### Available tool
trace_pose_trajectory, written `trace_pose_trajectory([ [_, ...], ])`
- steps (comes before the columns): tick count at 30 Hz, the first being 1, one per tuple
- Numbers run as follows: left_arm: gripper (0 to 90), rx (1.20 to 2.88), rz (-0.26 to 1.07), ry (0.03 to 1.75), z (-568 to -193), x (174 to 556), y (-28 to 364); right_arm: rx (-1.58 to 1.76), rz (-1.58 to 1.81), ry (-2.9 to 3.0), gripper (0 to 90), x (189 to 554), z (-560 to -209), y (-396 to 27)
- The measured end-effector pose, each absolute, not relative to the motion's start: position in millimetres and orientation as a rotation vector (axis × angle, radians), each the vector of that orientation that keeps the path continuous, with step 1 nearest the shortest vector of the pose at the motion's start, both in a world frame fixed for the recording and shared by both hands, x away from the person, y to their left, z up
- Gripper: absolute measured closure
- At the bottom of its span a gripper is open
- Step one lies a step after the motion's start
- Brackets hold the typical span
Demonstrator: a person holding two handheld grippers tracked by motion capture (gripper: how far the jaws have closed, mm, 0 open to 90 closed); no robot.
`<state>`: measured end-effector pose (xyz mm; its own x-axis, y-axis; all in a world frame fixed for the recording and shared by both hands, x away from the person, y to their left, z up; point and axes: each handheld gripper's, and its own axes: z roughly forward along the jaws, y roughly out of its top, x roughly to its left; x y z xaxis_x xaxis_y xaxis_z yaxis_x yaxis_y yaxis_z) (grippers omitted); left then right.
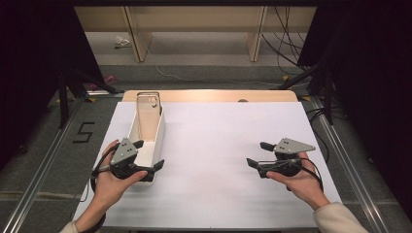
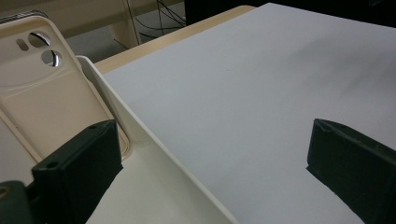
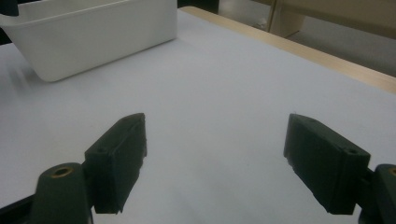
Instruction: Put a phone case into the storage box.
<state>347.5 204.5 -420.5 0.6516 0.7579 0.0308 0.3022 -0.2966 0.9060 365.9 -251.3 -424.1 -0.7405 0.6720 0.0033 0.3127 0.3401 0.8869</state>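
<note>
Left tongs (image 1: pixel 149 154) open, straddling wall of white bin (image 1: pixel 160 138); phone case (image 1: pixel 147 116) leaning inside. Right tongs (image 1: pixel 257 154) open over white table (image 1: pixel 214 145).

White bin (image 1: pixel 156 138); cream phone case (image 1: pixel 147 116) with plain back and round lens cut-outs edged in silver. The table (image 1: pixel 218 160) was covered in plain white, with a pale wood edge along its far side. Both grippers, left (image 1: pixel 149 154) and right (image 1: pixel 257 154), were black, each topped by a grey plate; the fingers (image 3: pixel 119 154) were matt black. The sleeve (image 1: pixel 337 217) was cream. The floor (image 1: pixel 43 145) was grey, marked with a black "5".
</note>
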Motion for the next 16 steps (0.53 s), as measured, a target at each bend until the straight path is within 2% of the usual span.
trace_pose_trajectory([
  [16, 2.4, 1.876, 0.588, 0.844, -421.7, 347.9, 203.9, 0.872, 1.37, 2.242, 20.4, 366.3, -425.8, -250.7],
])
